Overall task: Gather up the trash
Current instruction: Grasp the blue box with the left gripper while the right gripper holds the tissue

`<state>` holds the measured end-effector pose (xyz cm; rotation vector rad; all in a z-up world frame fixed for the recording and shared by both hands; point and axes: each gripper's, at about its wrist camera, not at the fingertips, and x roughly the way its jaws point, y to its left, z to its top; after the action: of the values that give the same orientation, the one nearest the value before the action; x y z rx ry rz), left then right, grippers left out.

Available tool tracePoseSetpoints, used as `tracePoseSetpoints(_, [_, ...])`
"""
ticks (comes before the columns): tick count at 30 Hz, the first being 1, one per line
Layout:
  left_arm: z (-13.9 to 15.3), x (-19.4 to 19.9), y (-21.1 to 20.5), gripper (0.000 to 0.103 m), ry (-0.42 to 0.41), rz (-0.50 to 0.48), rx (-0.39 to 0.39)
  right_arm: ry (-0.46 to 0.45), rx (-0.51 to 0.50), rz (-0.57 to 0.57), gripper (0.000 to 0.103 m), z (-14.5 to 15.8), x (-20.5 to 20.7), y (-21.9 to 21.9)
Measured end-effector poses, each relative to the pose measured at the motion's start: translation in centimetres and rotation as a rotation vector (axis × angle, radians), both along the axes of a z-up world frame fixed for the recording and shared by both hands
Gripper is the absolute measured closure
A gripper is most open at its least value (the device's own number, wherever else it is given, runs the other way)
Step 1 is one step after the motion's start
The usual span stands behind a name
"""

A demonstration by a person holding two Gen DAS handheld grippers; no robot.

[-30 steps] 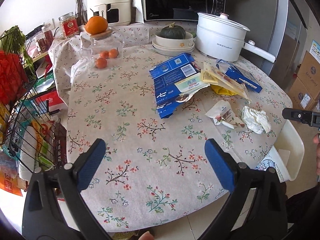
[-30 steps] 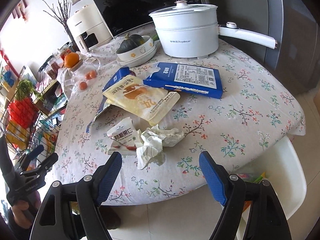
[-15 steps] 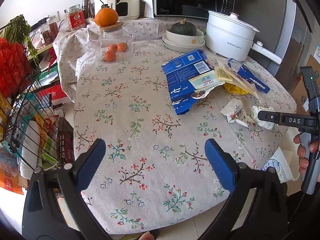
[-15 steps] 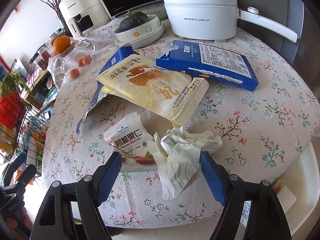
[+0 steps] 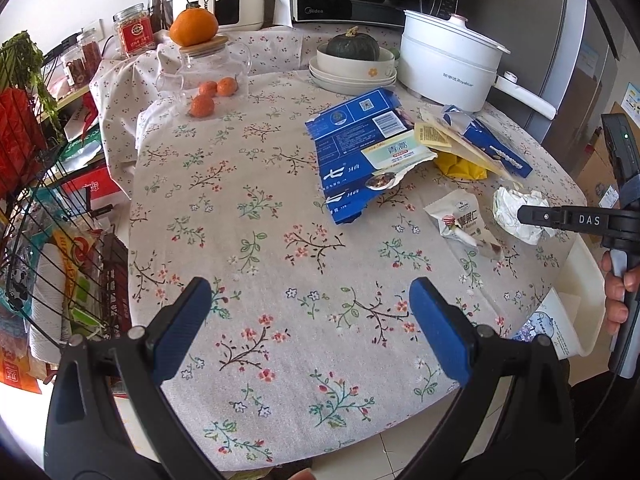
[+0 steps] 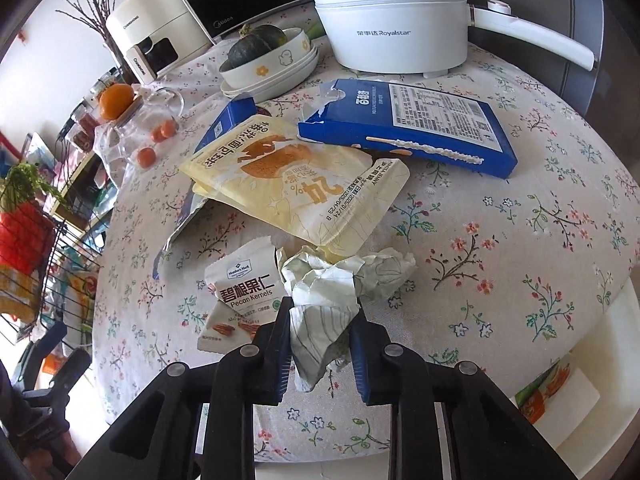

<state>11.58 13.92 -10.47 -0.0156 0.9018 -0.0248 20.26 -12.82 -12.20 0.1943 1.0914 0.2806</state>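
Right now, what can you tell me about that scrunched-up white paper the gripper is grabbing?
The crumpled paper is a thin white tissue or wrapper with faint grey-green lines, scrunched into a loose, wrinkly wad. It lies on the flowery tablecloth near the table's edge. Its near end sits pinched between the blue pads of the right gripper, which have closed onto it. Its left side lies against the pecan kernel packet, and its far end lies against the yellow pouch. In the left wrist view it shows beside the gripper's finger.
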Motion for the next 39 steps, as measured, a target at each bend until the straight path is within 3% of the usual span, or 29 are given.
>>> tracePoseSetpoints(6, [-0.4,0.6,-1.4,0.004,0.021,-0.038,-0.058,-0.019,0.022,-0.021,0.077,1.6,-0.7,-2.0])
tracePoseSetpoints(9, [-0.6,1.5,-2.4,0.004,0.018,-0.054,-0.05,-0.025,0.025,-0.033,0.077,2.3,-0.9,-3.3])
tracePoseSetpoints(14, [-1.2,4.1,-3.7,0.012,-0.042,-0.093,0.086,-0.021,0.029,-0.049,0.077,2.9,-0.7,-4.7])
tracePoseSetpoints(18, [-2.9,6.9,-4.9,0.021,-0.026,-0.114,0.199,-0.019,0.05,-0.042,0.077,3.3,-0.8,-4.7])
tracePoseSetpoints(24, [-3.9,9.7,-6.9,0.037,-0.011,-0.124,0.27,-0.046,0.059,0.007,0.077,4.4,-1.9,-4.0])
tracePoseSetpoints(25, [-4.0,10.0,-7.2,0.044,-0.003,-0.124,0.274,-0.049,0.058,0.011,0.077,4.5,-2.1,-4.0])
tracePoseSetpoints(27, [-3.9,10.5,-7.3,0.056,0.015,-0.117,0.263,-0.049,0.058,0.01,0.077,4.5,-2.5,-4.0])
tracePoseSetpoints(29, [-3.6,10.7,-7.1,0.075,0.024,-0.099,0.235,-0.05,0.062,0.004,0.077,4.6,-2.9,-4.2])
tracePoseSetpoints(35, [-1.5,10.6,-6.1,0.099,-0.016,-0.03,0.152,-0.061,0.057,-0.036,0.077,4.9,-4.0,-5.4])
tracePoseSetpoints(39, [0.4,9.7,-4.4,0.101,-0.062,0.029,0.088,-0.072,0.048,-0.053,0.077,5.2,-4.5,-6.3])
